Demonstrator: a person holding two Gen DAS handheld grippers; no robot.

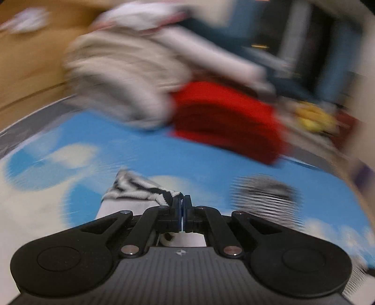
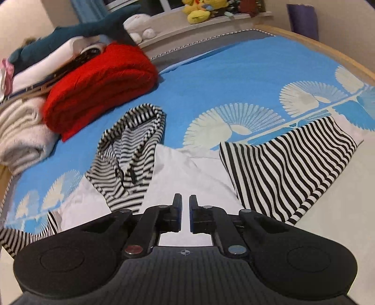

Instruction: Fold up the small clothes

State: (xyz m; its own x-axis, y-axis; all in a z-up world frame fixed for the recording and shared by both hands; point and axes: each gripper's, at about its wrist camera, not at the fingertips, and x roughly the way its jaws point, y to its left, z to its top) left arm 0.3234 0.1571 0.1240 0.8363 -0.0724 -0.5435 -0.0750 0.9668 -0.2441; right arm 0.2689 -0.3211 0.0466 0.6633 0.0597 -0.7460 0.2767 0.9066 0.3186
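A small hooded top lies spread on the blue bed sheet point(image 2: 222, 77). It has a white body point(image 2: 194, 169), a black-and-white striped hood point(image 2: 131, 145) and a striped sleeve point(image 2: 281, 169). My right gripper point(image 2: 185, 201) is over the white body, jaws almost together, with white cloth filling the slim gap. In the blurred left wrist view my left gripper point(image 1: 182, 199) is shut on a striped cuff point(image 1: 138, 187), which hangs to the left of its fingers above the sheet. Another striped patch point(image 1: 262, 194) is smeared beyond it.
A folded red sweater point(image 2: 100, 79) and a cream knit point(image 2: 21, 131) are stacked on the far left of the bed, with white clothes and a blue shark plush point(image 2: 93, 28) behind. A yellow plush toy point(image 2: 199, 9) sits on a ledge. A wooden bed frame point(image 2: 328, 47) borders the right.
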